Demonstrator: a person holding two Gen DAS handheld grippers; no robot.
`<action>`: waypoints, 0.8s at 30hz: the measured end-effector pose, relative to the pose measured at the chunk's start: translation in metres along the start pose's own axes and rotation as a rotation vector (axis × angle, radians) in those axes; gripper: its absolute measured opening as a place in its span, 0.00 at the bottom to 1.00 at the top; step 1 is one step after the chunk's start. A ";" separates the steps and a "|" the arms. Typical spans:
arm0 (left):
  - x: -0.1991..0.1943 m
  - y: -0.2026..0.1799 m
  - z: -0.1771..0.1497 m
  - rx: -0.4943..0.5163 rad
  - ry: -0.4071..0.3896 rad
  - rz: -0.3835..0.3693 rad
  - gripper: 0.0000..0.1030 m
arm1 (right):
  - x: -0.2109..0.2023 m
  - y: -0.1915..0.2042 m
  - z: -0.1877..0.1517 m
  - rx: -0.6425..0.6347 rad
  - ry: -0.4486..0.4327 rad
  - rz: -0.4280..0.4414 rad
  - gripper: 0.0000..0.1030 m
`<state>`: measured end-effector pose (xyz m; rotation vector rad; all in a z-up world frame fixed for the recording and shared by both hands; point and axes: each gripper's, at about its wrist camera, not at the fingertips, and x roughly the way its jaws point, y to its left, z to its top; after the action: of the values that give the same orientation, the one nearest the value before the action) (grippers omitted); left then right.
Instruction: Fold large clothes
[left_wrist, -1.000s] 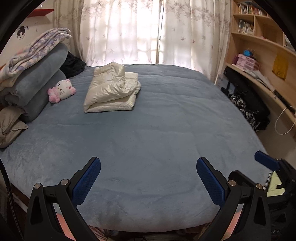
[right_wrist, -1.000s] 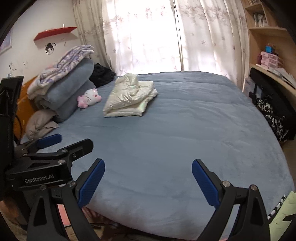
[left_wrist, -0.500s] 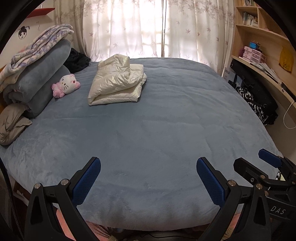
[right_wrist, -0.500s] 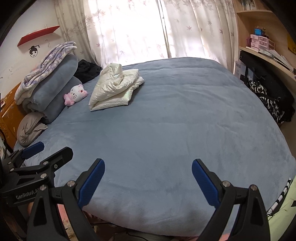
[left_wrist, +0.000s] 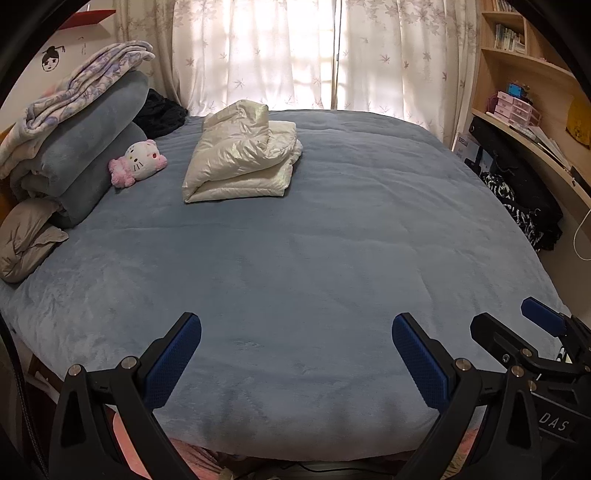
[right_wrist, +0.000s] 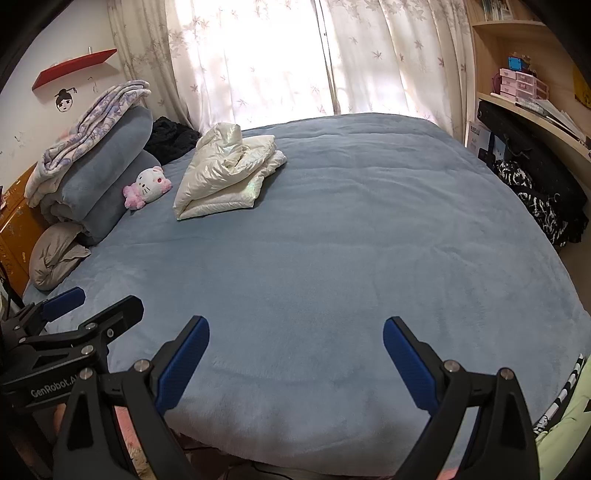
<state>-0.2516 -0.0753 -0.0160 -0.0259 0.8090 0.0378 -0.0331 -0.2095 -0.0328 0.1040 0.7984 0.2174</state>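
Observation:
A cream puffy jacket (left_wrist: 243, 158) (right_wrist: 225, 173) lies folded in a bundle on the far left part of the blue bed (left_wrist: 314, 258) (right_wrist: 332, 240). My left gripper (left_wrist: 295, 354) hangs open over the bed's near edge, far from the jacket, with nothing between its blue pads. My right gripper (right_wrist: 295, 358) is open too, also above the near edge and empty. In the left wrist view the right gripper (left_wrist: 517, 332) shows at the lower right. In the right wrist view the left gripper (right_wrist: 92, 310) shows at the lower left.
Rolled grey-blue bedding (left_wrist: 85, 147) under a patterned blanket (left_wrist: 85, 88) is stacked at the left, with a pink and white plush toy (left_wrist: 138, 162) and a beige pillow (left_wrist: 26, 240). A dark garment (left_wrist: 159, 114) lies by the curtains. Shelves and dark bags (left_wrist: 524, 192) line the right side.
Both views have risen and tipped up a little, so the jacket sits lower in the frames. Both grippers stay open and empty, still side by side.

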 end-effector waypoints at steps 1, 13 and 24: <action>0.000 0.000 0.000 -0.001 0.000 0.003 0.99 | 0.001 0.000 0.000 -0.001 0.001 0.001 0.93; 0.003 0.001 -0.001 0.001 -0.004 0.020 0.99 | 0.001 0.000 0.001 -0.001 0.002 0.001 0.93; 0.000 -0.001 -0.002 0.005 -0.013 0.032 0.99 | 0.004 0.000 0.003 0.002 -0.006 0.001 0.93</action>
<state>-0.2528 -0.0767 -0.0172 -0.0084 0.7966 0.0663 -0.0285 -0.2083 -0.0336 0.1065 0.7926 0.2169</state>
